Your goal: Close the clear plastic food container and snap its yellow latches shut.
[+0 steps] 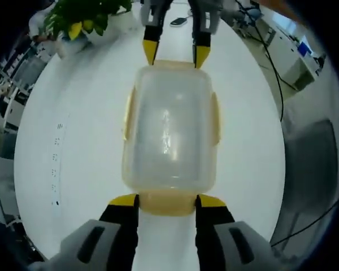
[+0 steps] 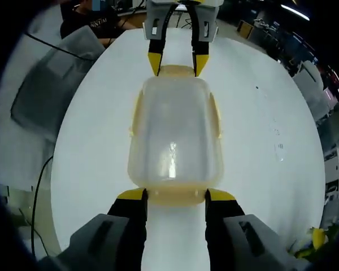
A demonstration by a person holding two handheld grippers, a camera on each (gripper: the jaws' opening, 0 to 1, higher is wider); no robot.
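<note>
A clear plastic food container [image 1: 169,130] with its lid on lies lengthwise on the white table [image 1: 73,141]. Yellow latches run along its long sides [image 1: 126,116] and its two ends. My left gripper [image 1: 167,201] is open, its yellow-tipped jaws standing either side of the near end latch [image 1: 166,210]. My right gripper [image 1: 175,55] is open at the far end, straddling that latch. In the right gripper view the same container [image 2: 174,135] lies ahead, with my right gripper [image 2: 175,195] around its near latch [image 2: 175,199] and the left gripper [image 2: 177,63] opposite.
A potted plant [image 1: 82,20] and a dark phone [image 1: 179,21] sit at the table's far end. A grey chair [image 1: 311,152] stands beside the table, with cables trailing near it. A person [image 2: 93,20] sits beyond the table.
</note>
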